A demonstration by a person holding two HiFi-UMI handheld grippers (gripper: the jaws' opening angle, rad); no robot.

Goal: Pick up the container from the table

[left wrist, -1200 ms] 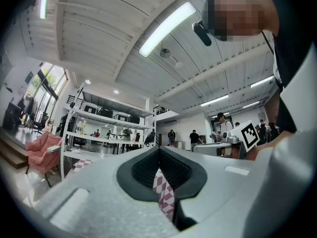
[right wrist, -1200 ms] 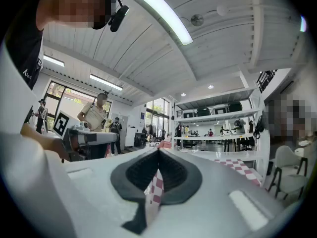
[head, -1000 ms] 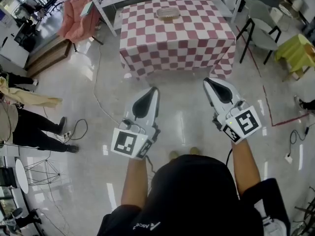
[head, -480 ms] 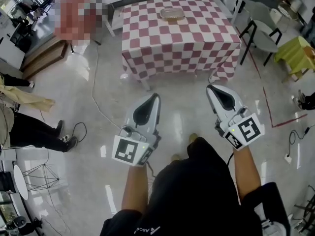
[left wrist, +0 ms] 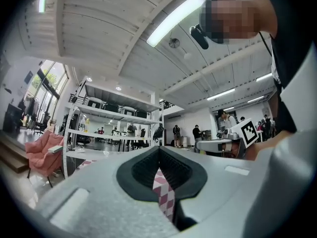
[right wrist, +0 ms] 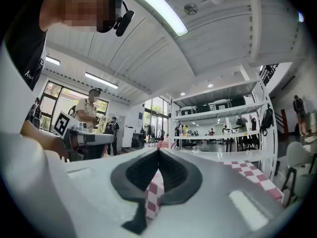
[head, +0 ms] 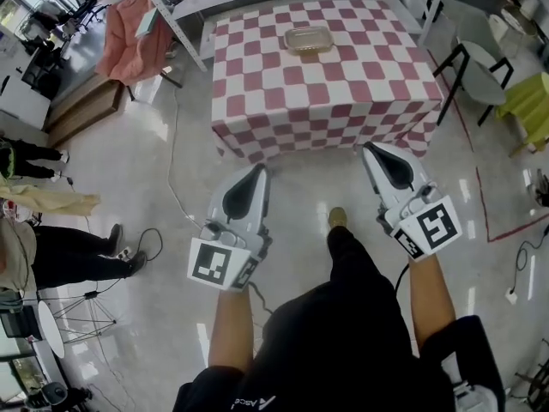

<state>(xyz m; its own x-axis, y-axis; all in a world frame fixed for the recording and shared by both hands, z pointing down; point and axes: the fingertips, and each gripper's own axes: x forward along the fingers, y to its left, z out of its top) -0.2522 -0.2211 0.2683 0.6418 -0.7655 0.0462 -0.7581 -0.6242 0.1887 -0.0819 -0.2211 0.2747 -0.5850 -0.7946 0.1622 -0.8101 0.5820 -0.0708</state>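
1. The left forearm (head: pixel 230 324) and right forearm (head: pixel 429 294) reach forward side by side over the glossy floor (head: pixel 171 196). The white print on the black shirt (head: pixel 343 342) is cut off, perhaps "Asc".
2. The left claw (head: pixel 260 170) and right claw (head: pixel 367 148) have their jaws pressed together and hold nothing.
3. The container (head: pixel 309 39) sits toward the far side of the checked tabletop (head: pixel 343 93), well ahead of both claws.

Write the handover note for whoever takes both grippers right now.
Left gripper: shut, empty.
Right gripper: shut, empty.
Both are held out over the floor, short of the checkered table.
The container sits near the far edge of the tabletop, untouched.
Done: nothing yet beyond facing the table.
Left: step up to the table, open a gripper, close on the container and lift it.
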